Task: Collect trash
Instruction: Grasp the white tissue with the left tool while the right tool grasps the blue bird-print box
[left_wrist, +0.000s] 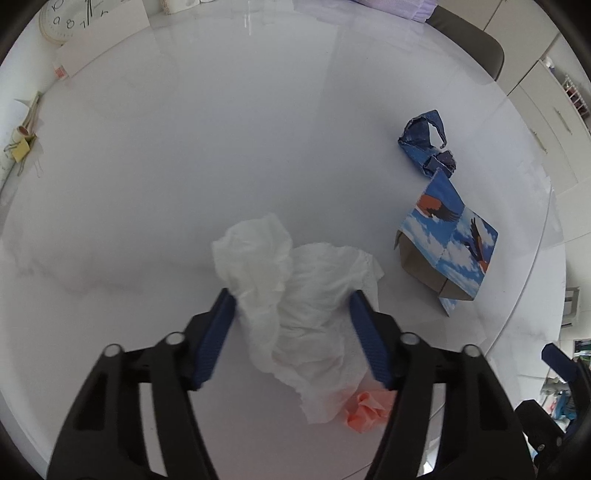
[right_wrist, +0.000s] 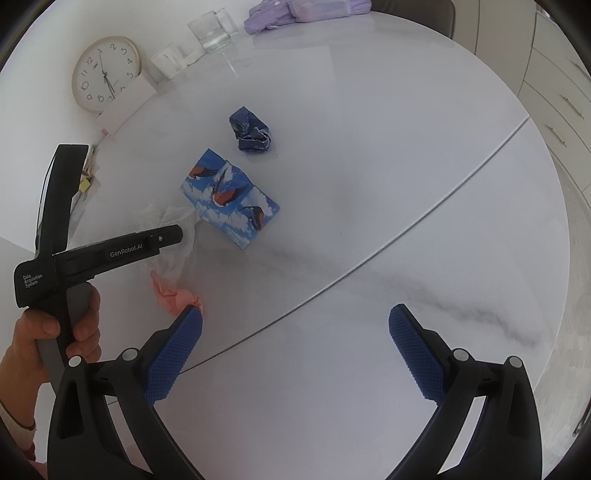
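A crumpled white tissue (left_wrist: 295, 295) lies on the white table (left_wrist: 184, 166). My left gripper (left_wrist: 291, 299) is open with its blue fingers either side of the tissue, not closed on it. A crumpled pink paper (left_wrist: 365, 410) lies just under the tissue's near edge. A flattened blue bird-print carton (left_wrist: 448, 240) and a crumpled dark blue wrapper (left_wrist: 426, 144) lie to the right. In the right wrist view my right gripper (right_wrist: 295, 317) is open and empty above the table; the left gripper's body (right_wrist: 110, 251), the pink paper (right_wrist: 173, 295), the carton (right_wrist: 229, 203) and the wrapper (right_wrist: 251, 133) show.
A round wall clock (right_wrist: 105, 74) leans at the table's far left, with glasses (right_wrist: 214, 29) and a lilac cloth (right_wrist: 295, 13) at the far edge. Clips and papers (left_wrist: 22, 136) lie at the left rim. A seam (right_wrist: 406, 229) crosses the tabletop.
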